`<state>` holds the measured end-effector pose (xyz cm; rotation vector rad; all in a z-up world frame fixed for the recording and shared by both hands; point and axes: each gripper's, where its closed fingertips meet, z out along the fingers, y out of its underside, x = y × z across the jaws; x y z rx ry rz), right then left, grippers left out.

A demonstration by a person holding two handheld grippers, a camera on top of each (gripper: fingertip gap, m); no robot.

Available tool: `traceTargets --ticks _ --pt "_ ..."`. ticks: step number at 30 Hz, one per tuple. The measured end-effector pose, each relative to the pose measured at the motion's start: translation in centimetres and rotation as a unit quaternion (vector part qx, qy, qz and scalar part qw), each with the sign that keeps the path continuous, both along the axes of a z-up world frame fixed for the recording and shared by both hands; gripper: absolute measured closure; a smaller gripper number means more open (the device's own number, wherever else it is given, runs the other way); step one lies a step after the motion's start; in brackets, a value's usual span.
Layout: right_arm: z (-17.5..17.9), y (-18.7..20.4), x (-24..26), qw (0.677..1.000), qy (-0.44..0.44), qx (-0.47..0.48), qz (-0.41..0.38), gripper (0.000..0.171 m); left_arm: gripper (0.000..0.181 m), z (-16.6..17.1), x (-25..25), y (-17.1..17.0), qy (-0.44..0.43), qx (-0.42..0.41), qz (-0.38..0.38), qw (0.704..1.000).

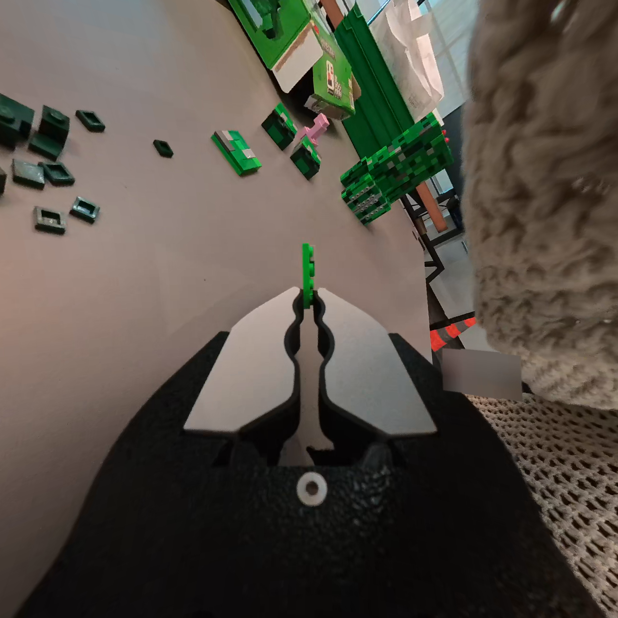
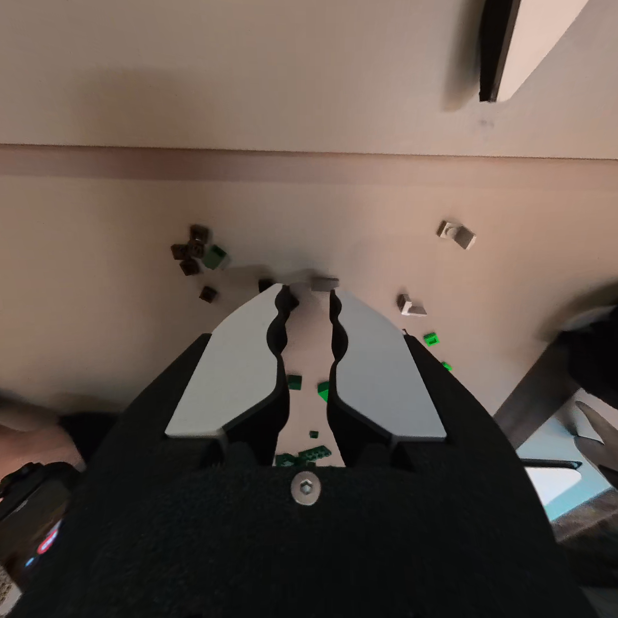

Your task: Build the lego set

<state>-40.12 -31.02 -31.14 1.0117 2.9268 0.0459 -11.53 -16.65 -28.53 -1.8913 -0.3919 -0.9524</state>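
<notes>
My left tongs (image 1: pixel 308 297) pinch a thin green plate (image 1: pixel 307 267) by one short end only, so most of it sticks out past the tips, edge-on, above the table (image 1: pixel 150 267). With so little of it caught, I judge it could swivel or pop free if I push it onto anything hard, and then it would drop among the dark pieces (image 1: pixel 50 167) at the far left.

My right tongs (image 2: pixel 309 294) are spread, holding nothing, tips right at a small grey piece (image 2: pixel 324 283) on the table. If I close off-centre, it may skid away toward the brown pieces (image 2: pixel 192 249) on the left.

The large green block build (image 1: pixel 398 167) sits at the table's far right edge; a clumsy press there could nudge it off. The motion blur in the right view makes exact alignment hard to tell.
</notes>
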Motion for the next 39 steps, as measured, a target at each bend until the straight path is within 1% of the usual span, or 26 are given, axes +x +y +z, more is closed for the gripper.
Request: traceTargets --ticks 1,11,17,19,20,23,30,35,39 --pt "-0.1 0.1 -0.1 1.0 0.0 0.002 0.002 0.149 0.177 0.0 0.0 0.0 0.0 0.0 -0.001 1.0" --pt "-0.9 0.2 -0.4 1.0 0.004 -0.015 0.019 0.152 0.177 -0.1 0.2 0.0 0.003 -0.002 -0.007 1.0" --pt "-1.0 0.6 -0.6 1.0 0.005 -0.021 0.014 0.164 0.177 -0.1 0.2 0.0 0.001 -0.002 -0.007 1.0" --pt "-0.9 0.4 -0.8 1.0 0.013 -0.027 0.009 0.152 0.177 -0.1 0.3 0.0 0.002 -0.002 -0.009 1.0" --pt "-0.9 0.4 -0.8 0.999 0.013 -0.029 0.007 0.15 0.177 -0.1 0.3 0.0 0.003 -0.002 -0.009 1.0" --pt "-0.8 0.3 -0.8 0.999 0.011 -0.032 0.005 0.149 0.177 -0.1 0.3 0.0 0.003 -0.002 -0.01 1.0" --pt "-0.8 0.5 -1.3 0.999 0.02 -0.02 0.034 0.149 0.177 -0.1 0.4 0.0 0.002 -0.002 -0.012 1.0" --pt "-0.4 -0.4 -0.7 0.998 -0.018 -0.065 0.001 0.151 0.177 -0.1 0.4 0.0 0.0 -0.002 -0.013 1.0" --pt "-0.6 0.2 -0.4 0.998 -0.032 -0.055 -0.006 0.15 0.177 -0.1 0.4 0.0 -0.001 -0.002 -0.014 1.0"
